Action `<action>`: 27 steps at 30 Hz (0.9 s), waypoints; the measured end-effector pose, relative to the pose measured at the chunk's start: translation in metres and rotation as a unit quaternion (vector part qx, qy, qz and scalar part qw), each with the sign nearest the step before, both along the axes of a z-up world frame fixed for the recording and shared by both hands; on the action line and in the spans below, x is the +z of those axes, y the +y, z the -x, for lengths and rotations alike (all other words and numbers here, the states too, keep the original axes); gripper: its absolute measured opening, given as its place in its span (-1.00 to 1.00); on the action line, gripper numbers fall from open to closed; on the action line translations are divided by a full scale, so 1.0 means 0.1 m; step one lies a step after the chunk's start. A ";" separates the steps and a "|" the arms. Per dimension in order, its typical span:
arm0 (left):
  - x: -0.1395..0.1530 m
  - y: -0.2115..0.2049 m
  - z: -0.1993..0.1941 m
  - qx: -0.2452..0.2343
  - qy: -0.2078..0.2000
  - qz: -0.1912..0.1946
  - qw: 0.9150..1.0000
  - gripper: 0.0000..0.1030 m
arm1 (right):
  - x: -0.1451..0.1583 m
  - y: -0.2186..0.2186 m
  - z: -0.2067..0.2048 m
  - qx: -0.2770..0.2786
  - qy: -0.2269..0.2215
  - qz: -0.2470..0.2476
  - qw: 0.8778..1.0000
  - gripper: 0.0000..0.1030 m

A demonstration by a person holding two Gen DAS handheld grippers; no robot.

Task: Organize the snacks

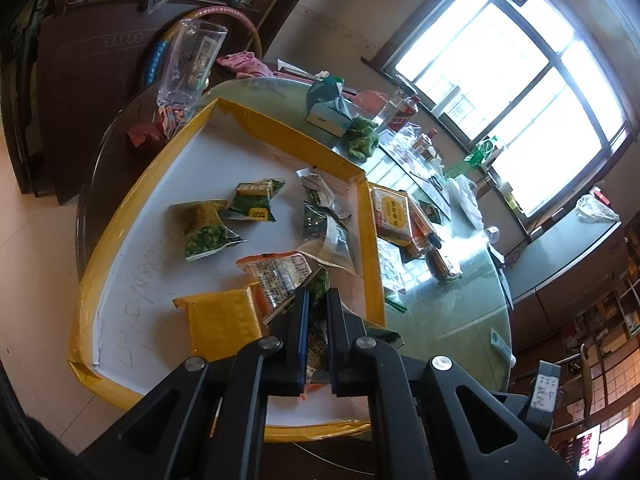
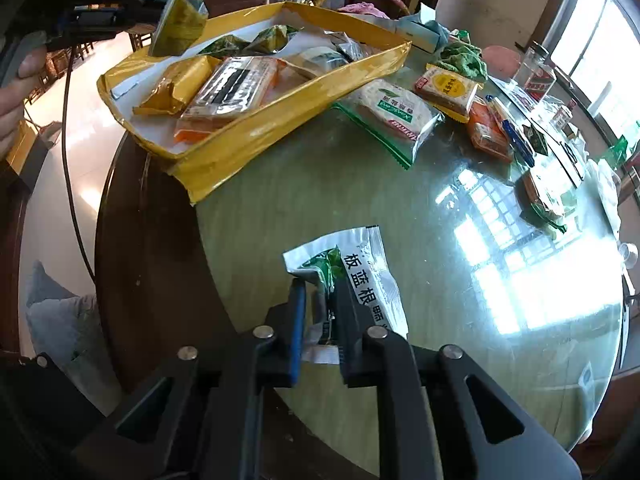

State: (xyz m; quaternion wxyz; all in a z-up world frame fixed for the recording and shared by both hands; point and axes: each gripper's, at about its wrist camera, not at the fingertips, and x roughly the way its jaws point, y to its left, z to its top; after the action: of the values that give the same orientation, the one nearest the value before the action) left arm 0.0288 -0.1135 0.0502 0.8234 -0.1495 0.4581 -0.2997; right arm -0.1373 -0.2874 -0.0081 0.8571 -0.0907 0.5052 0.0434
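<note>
A yellow-rimmed tray (image 1: 370,240) with a white floor holds several snack packets: green ones (image 1: 204,230), an orange one (image 1: 276,276) and a yellow one (image 1: 218,320). My left gripper (image 1: 318,300) is shut on a green packet (image 1: 318,284) and holds it above the tray's near end; the right wrist view shows that gripper (image 2: 160,4) with the packet (image 2: 178,26) over the tray (image 2: 256,136). My right gripper (image 2: 320,288) is shut on a white and green sachet (image 2: 360,276) just above the glass table (image 2: 440,208).
More packets lie on the glass right of the tray: a white-green bag (image 2: 394,118), a yellow-label pack (image 2: 446,88), an orange pack (image 2: 490,134). A green cloth (image 2: 464,58), tissue box (image 2: 420,28), bottles (image 2: 536,72) and a clear container (image 1: 192,64) stand farther back.
</note>
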 end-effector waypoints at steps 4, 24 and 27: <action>0.02 0.04 -0.04 0.004 -0.003 -0.002 1.000 -0.90 | 0.15 -0.11 0.01 -0.029 -0.028 -0.039 0.998 -0.83; 0.18 0.06 -0.55 0.016 -0.033 -0.044 0.998 -0.90 | 0.91 0.27 -0.58 0.003 -0.122 -0.133 0.983 -0.97; 0.15 0.00 -0.74 0.012 -0.037 -0.069 0.997 -0.90 | 0.87 0.43 -0.84 0.008 -0.115 -0.134 0.984 -0.97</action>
State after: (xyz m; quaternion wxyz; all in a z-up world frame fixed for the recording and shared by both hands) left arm 0.1032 -0.1135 0.0650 0.8516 -0.0869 0.4451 -0.2628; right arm -0.0530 -0.2448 0.0788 0.9137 0.0162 0.3917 0.1071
